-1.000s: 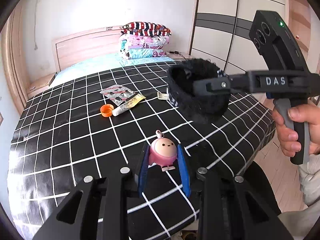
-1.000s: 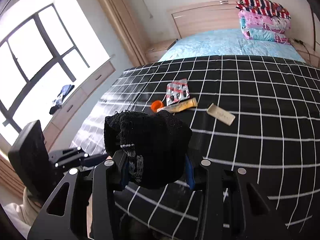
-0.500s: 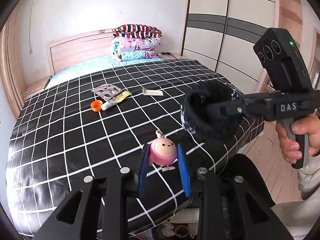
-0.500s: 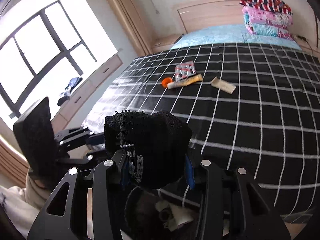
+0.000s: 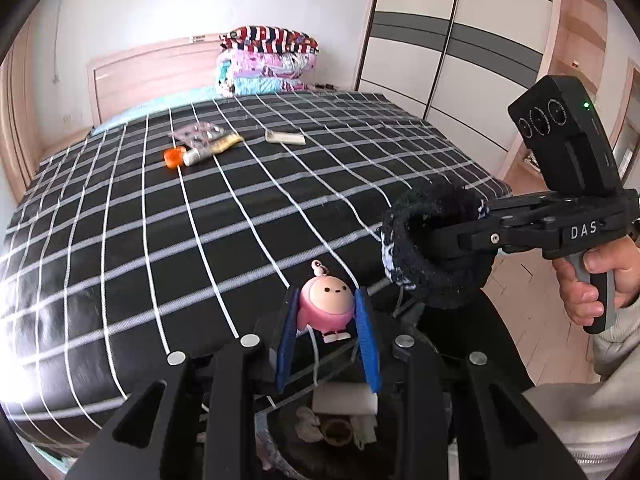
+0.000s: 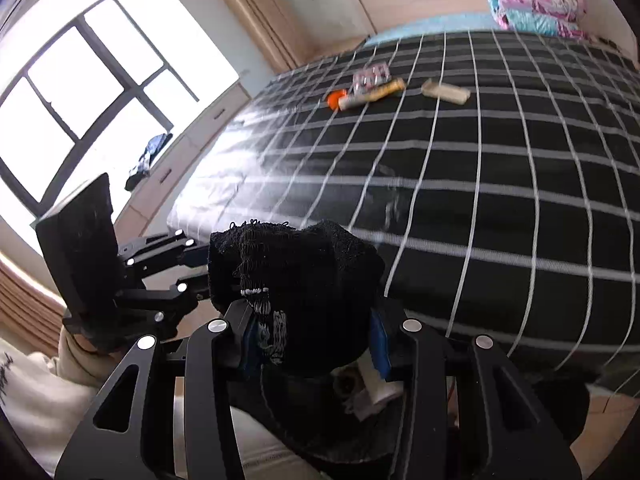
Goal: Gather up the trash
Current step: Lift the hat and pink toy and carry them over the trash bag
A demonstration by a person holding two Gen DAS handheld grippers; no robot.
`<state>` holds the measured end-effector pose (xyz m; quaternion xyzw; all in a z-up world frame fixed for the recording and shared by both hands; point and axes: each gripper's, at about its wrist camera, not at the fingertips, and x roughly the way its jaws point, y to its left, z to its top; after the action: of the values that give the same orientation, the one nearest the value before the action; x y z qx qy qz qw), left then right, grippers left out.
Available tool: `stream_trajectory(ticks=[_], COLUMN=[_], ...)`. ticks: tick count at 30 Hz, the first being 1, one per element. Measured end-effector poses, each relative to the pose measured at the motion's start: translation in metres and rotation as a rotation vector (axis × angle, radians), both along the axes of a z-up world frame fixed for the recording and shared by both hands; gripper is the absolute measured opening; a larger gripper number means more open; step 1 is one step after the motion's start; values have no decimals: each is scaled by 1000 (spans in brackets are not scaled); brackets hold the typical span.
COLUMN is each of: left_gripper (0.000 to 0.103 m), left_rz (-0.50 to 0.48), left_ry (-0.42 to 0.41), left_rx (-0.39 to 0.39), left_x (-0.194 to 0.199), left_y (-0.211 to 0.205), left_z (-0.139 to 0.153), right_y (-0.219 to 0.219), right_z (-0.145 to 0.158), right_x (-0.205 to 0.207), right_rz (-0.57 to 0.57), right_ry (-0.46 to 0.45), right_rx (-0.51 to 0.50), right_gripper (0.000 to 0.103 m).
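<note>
My left gripper [image 5: 326, 312] is shut on a pink round toy keychain [image 5: 326, 305] and holds it past the bed's near edge, above a dark trash bin [image 5: 340, 424] with white scraps inside. My right gripper [image 6: 316, 330] is shut on a black knitted sock [image 6: 296, 280], also above the bin [image 6: 368, 392]. The sock [image 5: 432, 252] and the right gripper's body show at right in the left wrist view. On the far bed lie an orange cap [image 5: 173, 157], a tube [image 5: 212, 148], a blister pack [image 5: 198, 133] and a beige wrapper [image 5: 285, 137].
The bed has a black cover with white grid lines [image 5: 200, 220]. Folded quilts [image 5: 268, 60] are stacked at the headboard. A wardrobe [image 5: 452, 48] stands at right. A window [image 6: 80, 88] and a low cabinet are left of the bed.
Both grippers have pulled back from over the bed to past its near edge, each with its object. The trash bin has come into view beneath them.
</note>
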<state>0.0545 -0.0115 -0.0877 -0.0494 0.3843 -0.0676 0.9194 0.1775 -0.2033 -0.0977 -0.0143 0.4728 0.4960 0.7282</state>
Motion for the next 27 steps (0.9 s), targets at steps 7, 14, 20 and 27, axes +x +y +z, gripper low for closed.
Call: stream_trajectory(ticks=[7, 14, 20, 27], left_gripper=[27, 28, 27, 28], left_rz=[-31, -49, -52, -37], left_ry=[72, 166, 234, 321], left_rx=[-18, -83, -89, -95], left_x=[-17, -18, -18, -18], left_y=[-13, -21, -27, -29], left_z=[-24, -59, -89, -127], right_y=[-2, 1, 2, 5], right_z=[-26, -58, -83, -122], right_x=[-18, -35, -41, -47], right_rz=[25, 61, 65, 63], right_ry=[31, 78, 100, 119], right_rx=[-63, -135, -197, -305], right_gripper=[43, 43, 43, 43])
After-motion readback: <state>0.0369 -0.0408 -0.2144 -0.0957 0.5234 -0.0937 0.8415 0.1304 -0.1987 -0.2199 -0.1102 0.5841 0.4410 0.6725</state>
